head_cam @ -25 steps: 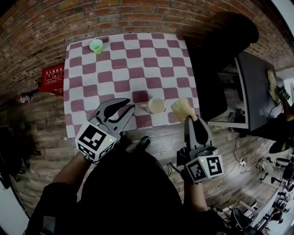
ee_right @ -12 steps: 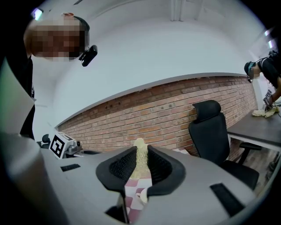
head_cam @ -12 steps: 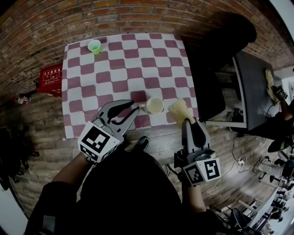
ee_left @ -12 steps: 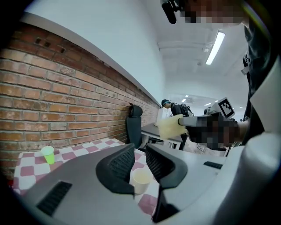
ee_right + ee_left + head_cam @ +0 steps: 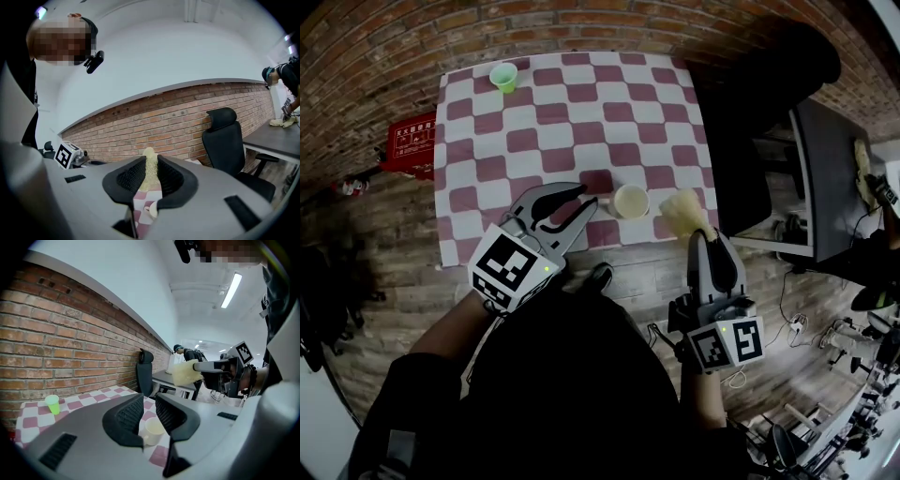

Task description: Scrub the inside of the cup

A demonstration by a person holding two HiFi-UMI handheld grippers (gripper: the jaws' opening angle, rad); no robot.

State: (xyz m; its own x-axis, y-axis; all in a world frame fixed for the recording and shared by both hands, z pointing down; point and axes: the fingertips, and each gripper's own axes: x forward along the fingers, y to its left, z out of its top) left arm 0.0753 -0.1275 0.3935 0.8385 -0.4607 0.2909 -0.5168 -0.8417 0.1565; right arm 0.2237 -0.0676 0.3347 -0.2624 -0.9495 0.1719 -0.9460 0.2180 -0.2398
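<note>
Right gripper (image 5: pixel 705 240) clamps sponge (image 5: pixel 684 212); left gripper (image 5: pixel 583 201) open beside empty cream cup (image 5: pixel 630 201); green cup (image 5: pixel 503 77) well apart.

Matt grey moulded plastic on the left gripper (image 5: pixel 586 200) and right gripper (image 5: pixel 710 236), with ribbed dark rubbery pads (image 5: pixel 130 416). Coarse, porous pale-yellow sponge (image 5: pixel 684 212). Smooth cream cup (image 5: pixel 631 201), faint sheen, ceramic or plastic unclear. Matt checked tablecloth (image 5: pixel 572 112). Thin green plastic cup (image 5: pixel 503 77). Rough red brick wall (image 5: pixel 70 352). Matt black upholstered office chair (image 5: pixel 224 136). Dark matt cloth sleeve (image 5: pixel 417 375).
</note>
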